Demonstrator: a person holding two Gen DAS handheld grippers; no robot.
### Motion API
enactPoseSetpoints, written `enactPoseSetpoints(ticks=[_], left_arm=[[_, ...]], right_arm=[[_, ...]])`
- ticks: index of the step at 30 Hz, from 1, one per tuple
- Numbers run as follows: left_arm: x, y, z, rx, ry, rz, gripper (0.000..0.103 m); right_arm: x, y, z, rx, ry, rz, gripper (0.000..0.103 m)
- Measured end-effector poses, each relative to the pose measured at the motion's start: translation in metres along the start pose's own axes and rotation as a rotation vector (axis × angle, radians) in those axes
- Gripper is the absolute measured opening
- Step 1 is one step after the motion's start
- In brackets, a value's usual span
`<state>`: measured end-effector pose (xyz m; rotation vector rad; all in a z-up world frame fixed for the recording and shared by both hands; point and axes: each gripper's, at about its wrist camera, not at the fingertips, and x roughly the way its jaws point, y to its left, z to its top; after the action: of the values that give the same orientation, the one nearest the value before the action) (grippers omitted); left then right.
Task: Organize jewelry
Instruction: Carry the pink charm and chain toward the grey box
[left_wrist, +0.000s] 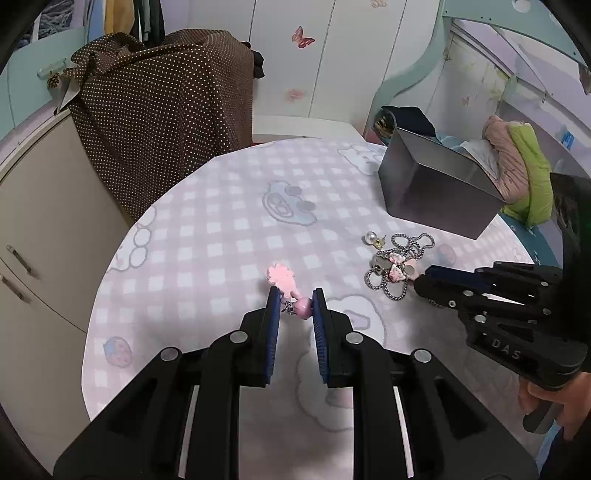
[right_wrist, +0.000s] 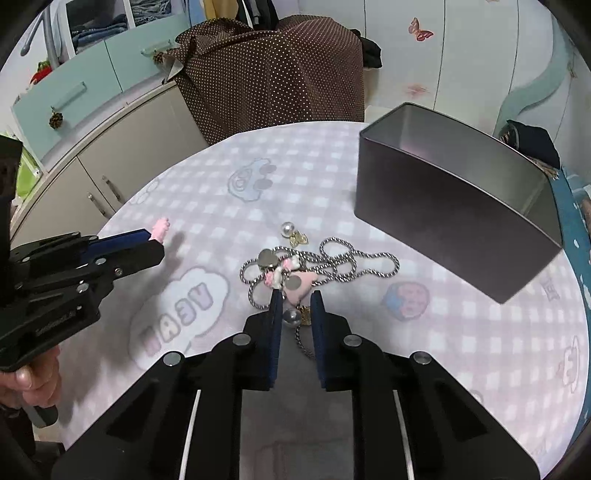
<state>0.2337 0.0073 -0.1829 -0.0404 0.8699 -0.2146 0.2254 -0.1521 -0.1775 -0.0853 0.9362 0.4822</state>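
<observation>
A pink charm with a pink bead (left_wrist: 291, 295) lies on the checked tablecloth between my left gripper's (left_wrist: 296, 301) open fingers, the bead touching the right pad. In the right wrist view the pink charm (right_wrist: 161, 228) sticks out past the left gripper (right_wrist: 147, 243). A silver chain necklace (right_wrist: 325, 264) lies tangled with pink bow pieces (right_wrist: 291, 282) and a pearl earring (right_wrist: 287, 229). My right gripper (right_wrist: 296, 302) is open around a second pearl earring (right_wrist: 291, 318) at the pile's near edge. The pile (left_wrist: 397, 264) and the right gripper (left_wrist: 428, 282) show in the left wrist view.
An open dark metal tin (right_wrist: 458, 218) stands on the table at the back right; it also shows in the left wrist view (left_wrist: 436, 192). A brown dotted cloth (left_wrist: 166, 103) hangs behind the round table (left_wrist: 221, 206). Cabinets (left_wrist: 37, 229) stand to the left.
</observation>
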Motion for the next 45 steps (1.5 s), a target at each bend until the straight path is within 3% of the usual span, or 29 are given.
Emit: enactPoseSetpoints(ticks=[7,16,21,26,30,35,45], left_arm=[[-0.002,-0.006,0.001,0.007,-0.005,-0.011,0.018],[-0.025,-0.023,0.023,0.037,-0.057,-0.066,0.018],[-0.046,-0.042,0.050,0.088,-0.118,-0.095,0.018],[-0.062,-0.059,0.080,0.128,-0.183,-0.114,0.018],[-0.065,-0.062,0.088,0.133,-0.201,-0.097,0.018],[-0.054,-0.058,0.076,0.122,-0.157,-0.074,0.018],[-0.045,-0.044,0.059,0.099,-0.120,-0.059,0.018]], right_arm=[[-0.015,-0.014,-0.012,0.074,-0.023,0.050,0.013],[-0.063,-0.056,-0.004,0.270,-0.138,0.239,0.013],[-0.100,-0.063,0.016,0.251,-0.214,0.219,0.013],[-0.123,-0.067,0.039,0.198,-0.258,0.120,0.013],[-0.108,-0.052,0.035,0.091,-0.172,0.019,0.018],[-0.038,-0.018,0.001,-0.001,-0.005,-0.010,0.021],[-0.006,-0.007,-0.011,-0.019,0.037,0.018,0.021]])
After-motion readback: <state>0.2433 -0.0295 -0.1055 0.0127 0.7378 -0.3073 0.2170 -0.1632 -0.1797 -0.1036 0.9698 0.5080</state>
